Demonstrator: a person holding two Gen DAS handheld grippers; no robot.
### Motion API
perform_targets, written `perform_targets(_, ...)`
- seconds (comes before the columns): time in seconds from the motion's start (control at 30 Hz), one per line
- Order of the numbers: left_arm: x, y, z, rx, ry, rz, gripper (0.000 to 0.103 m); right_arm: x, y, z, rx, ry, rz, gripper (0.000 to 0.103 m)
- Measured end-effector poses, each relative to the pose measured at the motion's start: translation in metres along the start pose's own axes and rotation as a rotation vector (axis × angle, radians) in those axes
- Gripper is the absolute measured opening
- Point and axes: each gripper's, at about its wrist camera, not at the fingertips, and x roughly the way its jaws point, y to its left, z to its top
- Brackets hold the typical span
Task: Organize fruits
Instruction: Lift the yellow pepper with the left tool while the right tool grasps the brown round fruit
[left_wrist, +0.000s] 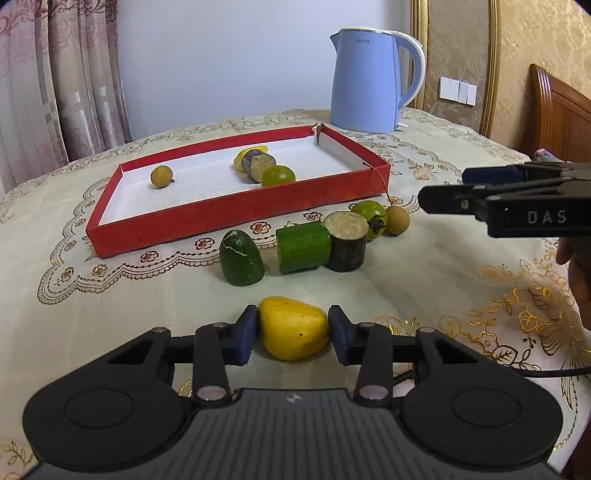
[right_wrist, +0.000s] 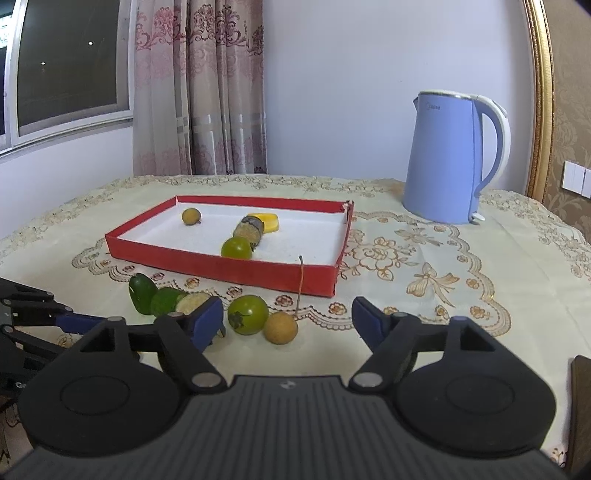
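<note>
My left gripper (left_wrist: 293, 326) is shut on a yellow fruit piece (left_wrist: 291, 336) that rests on the tablecloth, one blue pad against each side. Behind it lie a cucumber end (left_wrist: 242, 264), a cucumber chunk (left_wrist: 303, 247), a dark cut cylinder (left_wrist: 347, 240), a green tomato (right_wrist: 247, 314) and a longan (right_wrist: 280, 328). My right gripper (right_wrist: 288, 321) is open, with the tomato and the longan just beyond its fingertips. The red tray (left_wrist: 236, 218) holds a longan (left_wrist: 161, 176), a yellow piece (left_wrist: 243, 157), a dark cylinder (left_wrist: 258, 166) and a green tomato (left_wrist: 278, 175).
A blue electric kettle (right_wrist: 447, 158) stands at the back right of the table, behind the tray. A thin twig (right_wrist: 300, 280) leans on the tray's near corner. Curtains and a window lie beyond the far edge. A hand (left_wrist: 576, 269) shows at the right.
</note>
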Motion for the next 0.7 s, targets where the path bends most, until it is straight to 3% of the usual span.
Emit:
perform_targets(0.13,0.000,0.001,0.000,0.000,-0.010,0.016,0.040,0.005,-0.002,-0.002,-0.012,0.023,-0.010,0.075)
perform_targets(0.37,0.000,0.017,0.000,-0.032,-0.021,0.065,0.040,0.024,0.000,-0.004,-0.042,0.091,-0.005,0.048)
perform_targets(0.7,0.001,0.023,0.000,-0.032,-0.029,0.100,0.040,0.047,0.004,0.004,-0.115,0.148,0.015,0.037)
